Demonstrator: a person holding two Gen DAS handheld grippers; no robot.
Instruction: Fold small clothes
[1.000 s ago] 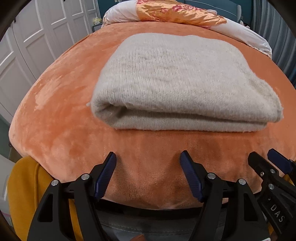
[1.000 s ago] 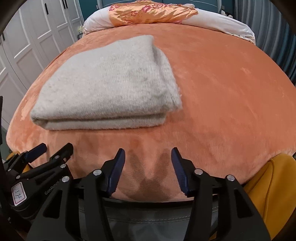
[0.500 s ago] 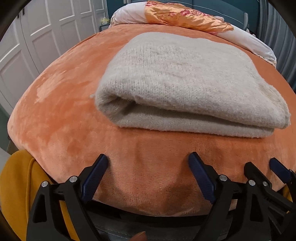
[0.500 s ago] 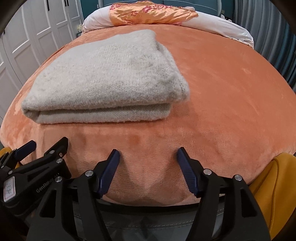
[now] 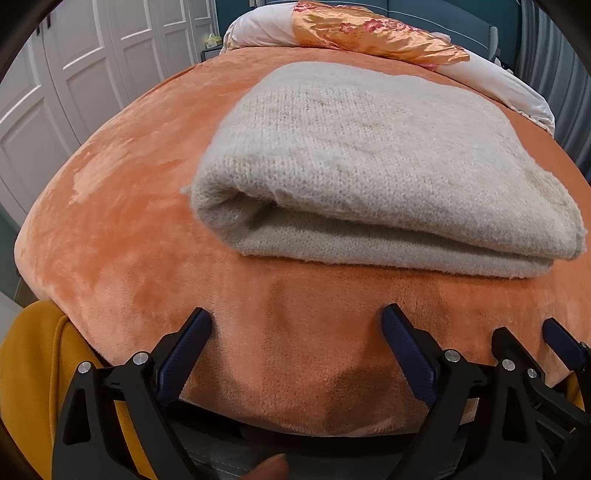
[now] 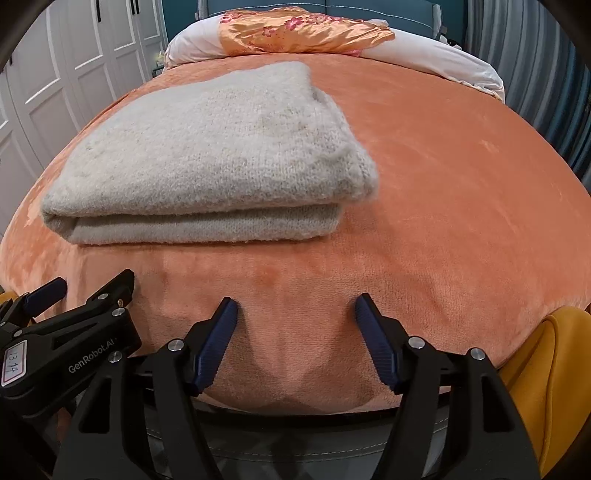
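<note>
In the left wrist view, the left gripper hung spread and empty at the bed's near edge, the folded sweater just beyond. In the right wrist view, the right gripper gaped likewise (nothing held); pinching only the sweater's top layer could undo the fold.

The folded cream knitted sweater looks fuzzy and matt on the plush orange fleece blanket; behind, the shiny orange floral satin cloth gleams.
</note>
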